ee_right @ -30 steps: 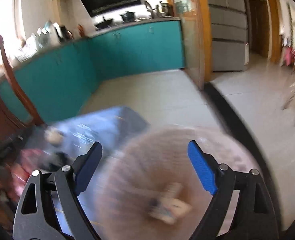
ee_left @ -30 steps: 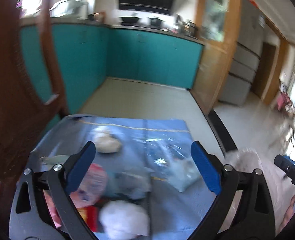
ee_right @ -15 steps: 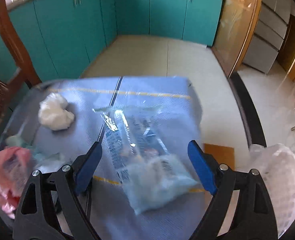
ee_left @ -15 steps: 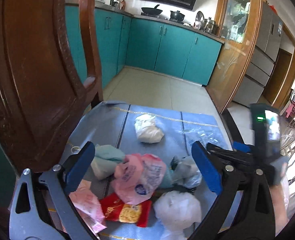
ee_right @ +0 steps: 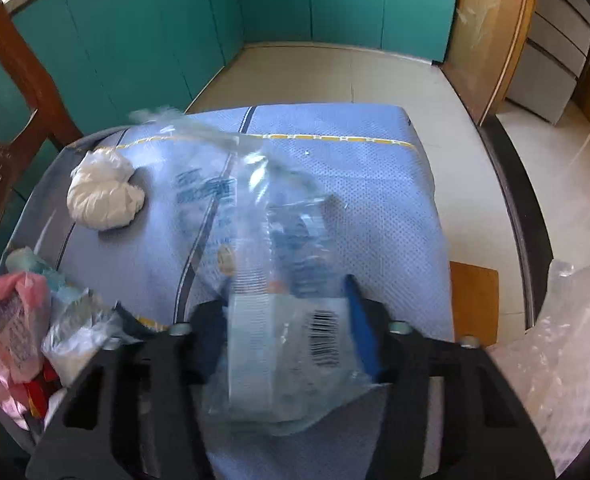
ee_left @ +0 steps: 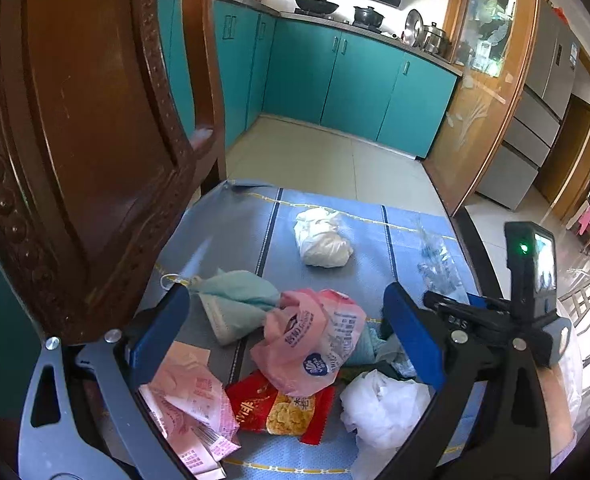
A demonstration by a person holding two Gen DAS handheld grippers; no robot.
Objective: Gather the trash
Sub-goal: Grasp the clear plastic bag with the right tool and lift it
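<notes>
The right gripper (ee_right: 291, 344) has its blue pads pinched in on a clear crinkly plastic wrapper with blue print and a barcode (ee_right: 279, 292), the far end of it trailing out over the blue woven tablecloth (ee_right: 375, 184). The left gripper (ee_left: 287, 336) hangs with its jaws wide apart and nothing in them, over the main heap. By my reading the job is barely begun: one piece in hand, plenty left. Left on the cloth are a pink printed plastic bag (ee_left: 315, 340), a red and yellow snack packet (ee_left: 279, 408), pink paper receipts (ee_left: 191, 404), a pale green crumpled cloth (ee_left: 235, 300), a white crumpled bag (ee_left: 379, 404) and — well apart from the heap — a white balled-up tissue wad (ee_left: 321, 238). At the right edge sits a translucent bag (ee_right: 571, 332), likely the collecting bag. A dark carved wooden chair back (ee_left: 87, 140) crowds the left gripper's side — awkward for reaching in there.
</notes>
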